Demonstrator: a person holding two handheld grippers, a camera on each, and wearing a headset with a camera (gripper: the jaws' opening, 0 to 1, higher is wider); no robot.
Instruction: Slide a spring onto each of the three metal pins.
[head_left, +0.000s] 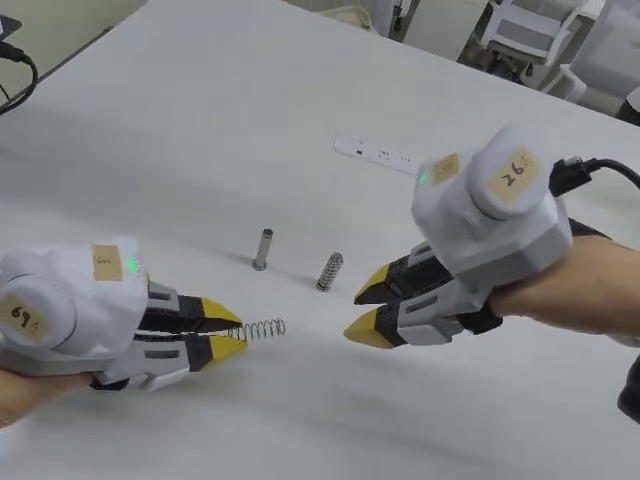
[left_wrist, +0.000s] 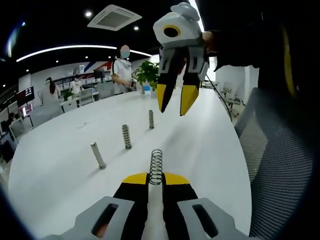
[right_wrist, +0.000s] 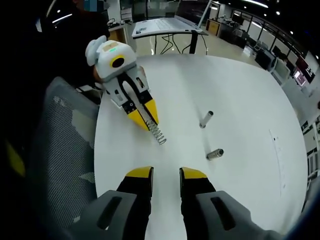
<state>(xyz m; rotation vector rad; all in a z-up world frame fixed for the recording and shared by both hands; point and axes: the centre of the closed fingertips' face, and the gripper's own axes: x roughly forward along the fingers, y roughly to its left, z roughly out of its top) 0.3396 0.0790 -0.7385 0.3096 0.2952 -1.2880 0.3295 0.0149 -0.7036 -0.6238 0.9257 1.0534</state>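
My left gripper (head_left: 238, 331) is shut on one end of a loose steel spring (head_left: 262, 329), which sticks out level past the yellow tips (left_wrist: 156, 165). A bare metal pin (head_left: 263, 250) stands upright on the white table (head_left: 200, 120), beyond the spring. To its right stands a pin wearing a spring (head_left: 330, 271). In the left gripper view a second sprung pin (left_wrist: 151, 119) stands farther along the row, past the bare pin (left_wrist: 98, 155). My right gripper (head_left: 365, 308) hovers open and empty, facing the left one (right_wrist: 146, 117) across the held spring (right_wrist: 157, 132).
A white power strip (head_left: 378, 154) lies on the table behind the pins. White chairs (head_left: 525, 30) stand past the far edge, and a black cable (head_left: 20, 70) lies at the left edge. People stand in the background (left_wrist: 122, 70). A mesh chair back (left_wrist: 280, 165) is close by.
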